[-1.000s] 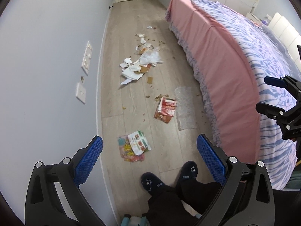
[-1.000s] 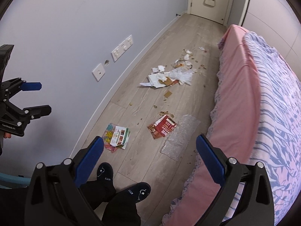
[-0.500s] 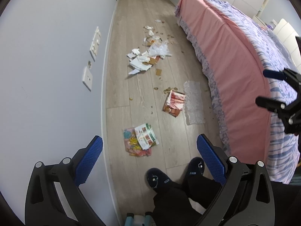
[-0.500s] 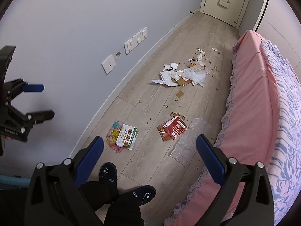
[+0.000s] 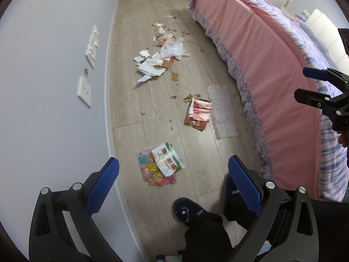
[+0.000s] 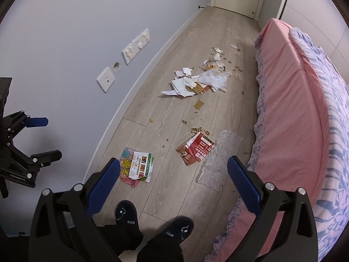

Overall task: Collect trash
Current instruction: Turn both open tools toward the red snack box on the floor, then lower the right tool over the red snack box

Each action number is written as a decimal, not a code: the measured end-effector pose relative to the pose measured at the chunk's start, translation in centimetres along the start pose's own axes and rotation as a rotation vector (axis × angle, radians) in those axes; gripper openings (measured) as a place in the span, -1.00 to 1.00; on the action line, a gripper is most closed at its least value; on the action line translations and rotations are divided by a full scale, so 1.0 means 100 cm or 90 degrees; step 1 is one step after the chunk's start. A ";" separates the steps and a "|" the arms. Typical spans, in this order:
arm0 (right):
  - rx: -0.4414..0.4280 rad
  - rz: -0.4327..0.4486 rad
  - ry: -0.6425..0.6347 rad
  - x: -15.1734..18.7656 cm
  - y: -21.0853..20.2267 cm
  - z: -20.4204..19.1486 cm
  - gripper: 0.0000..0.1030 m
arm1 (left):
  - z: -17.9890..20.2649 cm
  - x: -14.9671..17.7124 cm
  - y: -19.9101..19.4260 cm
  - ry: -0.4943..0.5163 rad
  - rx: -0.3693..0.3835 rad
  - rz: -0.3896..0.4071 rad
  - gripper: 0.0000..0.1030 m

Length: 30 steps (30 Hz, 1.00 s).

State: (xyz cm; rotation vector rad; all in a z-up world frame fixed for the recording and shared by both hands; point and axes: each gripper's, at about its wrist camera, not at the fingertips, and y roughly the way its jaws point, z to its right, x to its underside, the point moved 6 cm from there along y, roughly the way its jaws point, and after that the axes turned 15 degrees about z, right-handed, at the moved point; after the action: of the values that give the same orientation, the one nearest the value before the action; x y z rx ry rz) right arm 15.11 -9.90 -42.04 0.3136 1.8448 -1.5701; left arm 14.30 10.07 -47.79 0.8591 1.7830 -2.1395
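Both the left gripper and right gripper are hanging spread wide and empty above the wooden floor, where a colourful leaflet, red packet and torn paper scraps are lying beside the bed.

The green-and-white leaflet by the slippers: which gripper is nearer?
Left, probably. It hovers open almost above the leaflet; the right gripper, also open, sits bedward.

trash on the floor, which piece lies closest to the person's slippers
The green-and-white printed leaflet lying on a pink wrapper, just ahead of the dark slippers. The red packet and white paper pile lie farther off.
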 end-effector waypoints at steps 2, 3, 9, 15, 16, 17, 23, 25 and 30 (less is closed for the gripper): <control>0.005 -0.001 0.005 0.004 0.007 0.010 0.86 | 0.006 -0.005 0.012 0.006 0.006 0.003 0.89; 0.006 -0.001 0.008 0.005 0.010 0.015 0.86 | 0.010 -0.009 0.020 0.011 0.010 0.004 0.89; 0.013 0.013 0.036 0.010 0.036 0.060 0.86 | 0.042 -0.032 0.066 0.024 0.028 0.014 0.89; 0.007 0.004 0.053 0.027 0.076 0.111 0.86 | 0.075 -0.048 0.120 0.032 0.033 0.015 0.89; 0.002 0.005 0.054 0.029 0.084 0.118 0.86 | 0.081 -0.050 0.131 0.030 0.036 0.019 0.89; -0.001 0.006 0.054 0.030 0.090 0.123 0.86 | 0.085 -0.051 0.138 0.028 0.039 0.019 0.89; -0.028 0.006 0.076 0.050 0.143 0.147 0.86 | 0.105 -0.042 0.209 0.033 0.073 0.005 0.88; -0.035 0.004 0.068 0.064 0.171 0.148 0.86 | 0.105 -0.032 0.235 0.045 0.072 -0.002 0.88; -0.039 0.005 0.075 0.096 0.234 0.151 0.86 | 0.095 -0.007 0.308 0.052 0.086 -0.007 0.88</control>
State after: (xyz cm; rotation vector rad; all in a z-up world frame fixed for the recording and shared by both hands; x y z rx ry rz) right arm 26.84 -20.81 -66.74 0.3923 1.9748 -1.5159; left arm 28.15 -6.40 -71.77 0.9843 1.7006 -2.2847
